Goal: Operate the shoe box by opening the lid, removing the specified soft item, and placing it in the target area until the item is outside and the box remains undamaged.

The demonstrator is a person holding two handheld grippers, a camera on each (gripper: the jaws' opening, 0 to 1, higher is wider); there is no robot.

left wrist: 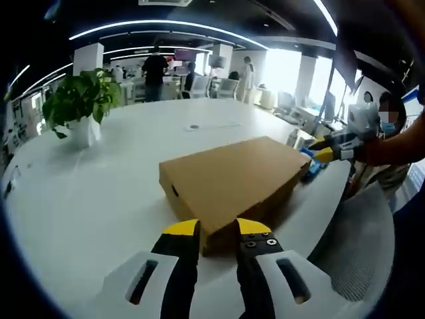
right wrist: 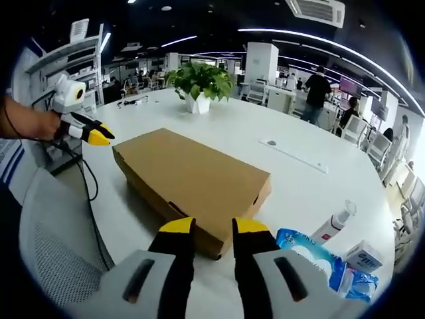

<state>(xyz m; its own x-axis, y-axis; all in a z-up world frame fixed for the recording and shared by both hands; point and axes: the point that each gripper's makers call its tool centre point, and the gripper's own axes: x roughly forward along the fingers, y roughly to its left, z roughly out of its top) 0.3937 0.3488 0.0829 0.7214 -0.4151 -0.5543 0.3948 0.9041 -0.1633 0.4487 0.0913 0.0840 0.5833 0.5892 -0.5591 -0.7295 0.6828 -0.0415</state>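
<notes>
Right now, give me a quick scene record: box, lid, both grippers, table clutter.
box: cardboard shoe box, flat on the white table
lid: closed
left gripper: open, at one end of the box, empty
right gripper: open, at the opposite end, empty
soft item: not visible, presumably inside
clutter: blue pack, small bottle, small carton beside the right gripper
plant: potted plant farther back on the table
</notes>
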